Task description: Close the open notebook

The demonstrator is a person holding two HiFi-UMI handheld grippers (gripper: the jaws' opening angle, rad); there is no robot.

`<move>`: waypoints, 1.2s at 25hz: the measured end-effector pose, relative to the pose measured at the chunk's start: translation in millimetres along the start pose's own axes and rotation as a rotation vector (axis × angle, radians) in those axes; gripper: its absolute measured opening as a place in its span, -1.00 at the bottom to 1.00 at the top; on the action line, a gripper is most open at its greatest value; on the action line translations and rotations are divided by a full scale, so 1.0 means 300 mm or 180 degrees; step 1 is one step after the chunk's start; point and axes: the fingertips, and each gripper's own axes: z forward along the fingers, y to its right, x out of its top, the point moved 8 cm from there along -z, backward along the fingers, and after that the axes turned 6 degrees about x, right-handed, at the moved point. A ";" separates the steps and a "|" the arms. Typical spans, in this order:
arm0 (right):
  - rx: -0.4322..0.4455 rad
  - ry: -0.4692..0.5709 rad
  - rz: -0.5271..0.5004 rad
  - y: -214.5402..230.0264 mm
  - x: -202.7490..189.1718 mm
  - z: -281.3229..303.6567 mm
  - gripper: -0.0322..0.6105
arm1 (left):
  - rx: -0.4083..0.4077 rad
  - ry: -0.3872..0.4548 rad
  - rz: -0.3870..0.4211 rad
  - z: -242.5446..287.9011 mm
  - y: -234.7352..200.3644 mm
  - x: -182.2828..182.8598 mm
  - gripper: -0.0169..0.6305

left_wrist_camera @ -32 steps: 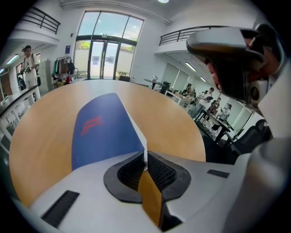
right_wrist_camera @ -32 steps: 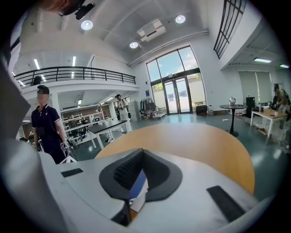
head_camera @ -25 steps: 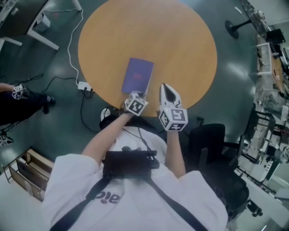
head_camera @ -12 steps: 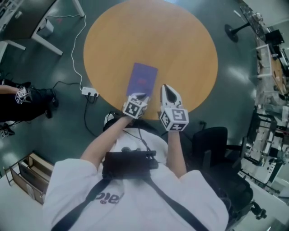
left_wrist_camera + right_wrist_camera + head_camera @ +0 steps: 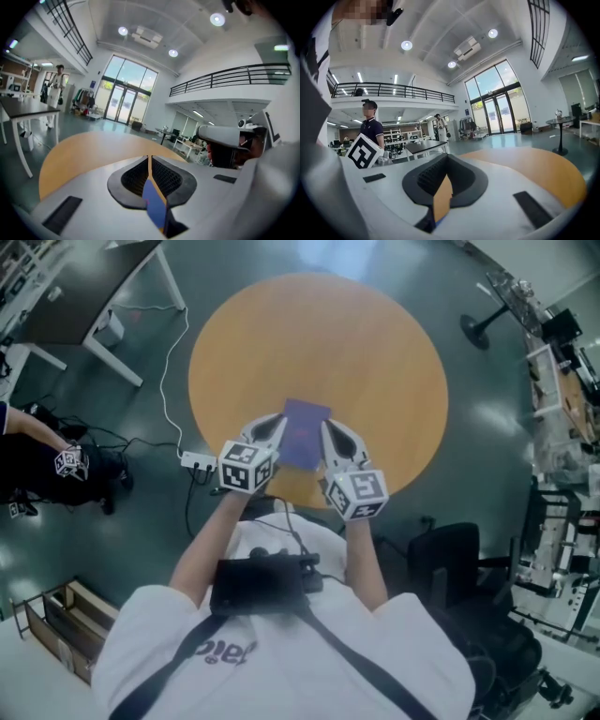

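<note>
The purple notebook (image 5: 306, 430) lies shut and flat on the round orange table (image 5: 375, 362), near its front edge. My left gripper (image 5: 275, 423) hangs raised just left of it, and my right gripper (image 5: 331, 430) just right of it. In the left gripper view the left gripper (image 5: 149, 159) has its jaws together with nothing between the pads; a strip of the blue-purple notebook (image 5: 154, 206) shows below them. In the right gripper view the right gripper (image 5: 446, 158) is likewise shut and empty, with only the table (image 5: 525, 168) beyond.
A person in dark clothes (image 5: 37, 460) stands at the left, holding a marker cube. A power strip (image 5: 199, 462) and white cable lie on the floor by the table. A black chair (image 5: 450, 554) is at my right, a desk (image 5: 84, 287) at upper left, and benches along the right.
The left gripper has lifted away from the notebook's near edge and now hangs higher at its left side. The right gripper rose a little and moved in beside the notebook.
</note>
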 end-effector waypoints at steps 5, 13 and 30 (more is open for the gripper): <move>0.0097 0.0222 -0.0080 -0.033 0.084 0.018 -0.84 | 0.0231 0.0520 0.0295 -0.097 -0.007 0.185 -0.91; 0.0210 0.0447 -0.0226 -0.057 0.176 0.036 -0.84 | 0.0274 0.0968 0.0458 -0.189 0.050 0.313 -0.91; -0.0111 0.0374 -0.0373 -0.008 0.188 0.026 -0.84 | 0.0369 0.1071 0.0526 -0.187 0.084 0.333 -0.91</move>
